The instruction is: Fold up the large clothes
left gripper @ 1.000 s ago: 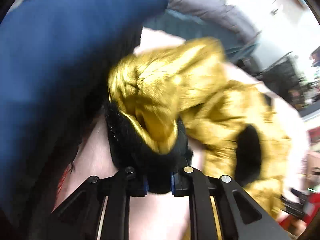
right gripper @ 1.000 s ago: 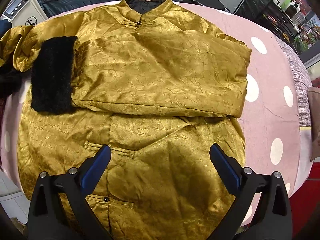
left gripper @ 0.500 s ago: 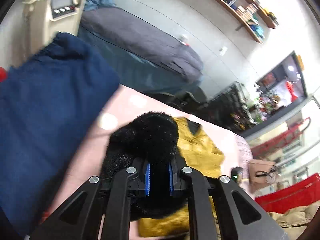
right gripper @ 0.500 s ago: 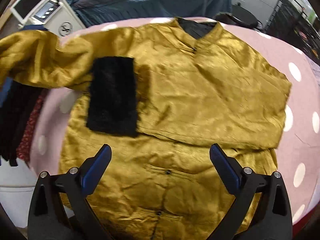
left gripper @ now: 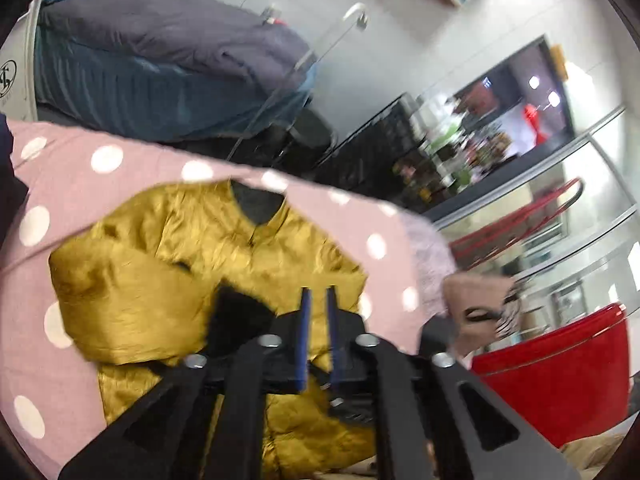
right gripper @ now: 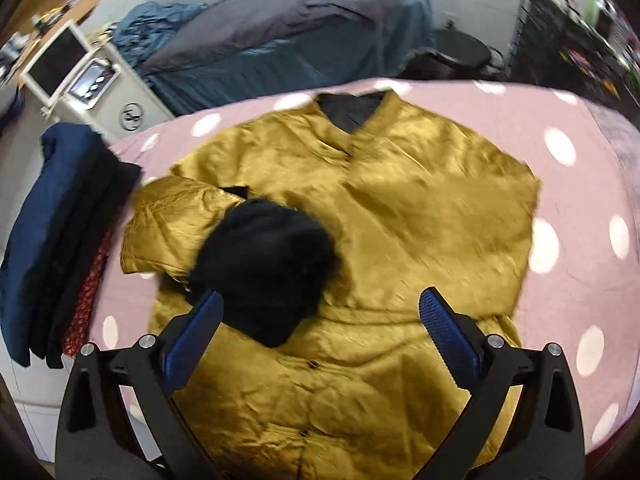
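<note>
Half a second ago the left gripper was pinching the black furry cuff of the gold jacket; its jaws have just been opening, and now the blue pads stand a narrow gap apart with nothing between them. The cuff lies free on the jacket's front, just left of and below those fingertips in the left wrist view. That sleeve is now folded in across the chest, its gold part bunched at the jacket's left edge. The jacket lies front up on the pink polka-dot cover, collar at the far side. The right gripper hangs above the jacket's lower half with its jaws spread wide and empty, the cuff just beyond its left finger. A pile of dark folded clothes sits at the cover's left edge.
</note>
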The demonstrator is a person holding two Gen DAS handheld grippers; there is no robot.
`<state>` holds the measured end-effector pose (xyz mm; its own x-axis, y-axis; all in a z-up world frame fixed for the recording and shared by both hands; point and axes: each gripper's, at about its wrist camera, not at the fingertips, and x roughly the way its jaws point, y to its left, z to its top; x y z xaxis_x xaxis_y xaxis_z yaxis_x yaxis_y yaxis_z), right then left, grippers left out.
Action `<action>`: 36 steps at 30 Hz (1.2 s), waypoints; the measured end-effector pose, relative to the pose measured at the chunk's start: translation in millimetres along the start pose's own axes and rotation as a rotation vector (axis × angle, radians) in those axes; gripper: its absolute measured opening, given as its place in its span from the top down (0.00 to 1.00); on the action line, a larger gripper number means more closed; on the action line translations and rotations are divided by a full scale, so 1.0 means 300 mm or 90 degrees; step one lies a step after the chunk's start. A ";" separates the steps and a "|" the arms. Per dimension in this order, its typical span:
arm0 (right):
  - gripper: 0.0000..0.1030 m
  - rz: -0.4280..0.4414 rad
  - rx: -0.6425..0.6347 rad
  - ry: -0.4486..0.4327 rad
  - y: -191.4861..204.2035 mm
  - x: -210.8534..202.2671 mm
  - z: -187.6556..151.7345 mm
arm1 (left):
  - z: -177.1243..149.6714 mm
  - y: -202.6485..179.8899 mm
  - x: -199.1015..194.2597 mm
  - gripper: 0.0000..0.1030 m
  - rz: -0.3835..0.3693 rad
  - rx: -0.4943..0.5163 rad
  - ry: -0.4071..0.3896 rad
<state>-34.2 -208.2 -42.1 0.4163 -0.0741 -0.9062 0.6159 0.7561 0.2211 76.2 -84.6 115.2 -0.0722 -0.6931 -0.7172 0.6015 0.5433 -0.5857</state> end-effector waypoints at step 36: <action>0.90 0.446 -0.321 -0.220 0.924 -0.429 0.728 | -0.398 0.533 0.009 0.32 0.352 -0.144 0.061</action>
<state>228.9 -131.2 214.7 0.8093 0.3785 -0.4491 -0.1817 0.8885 0.4214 77.2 57.1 -25.5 0.1257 -0.2399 -0.9626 0.3875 0.9051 -0.1749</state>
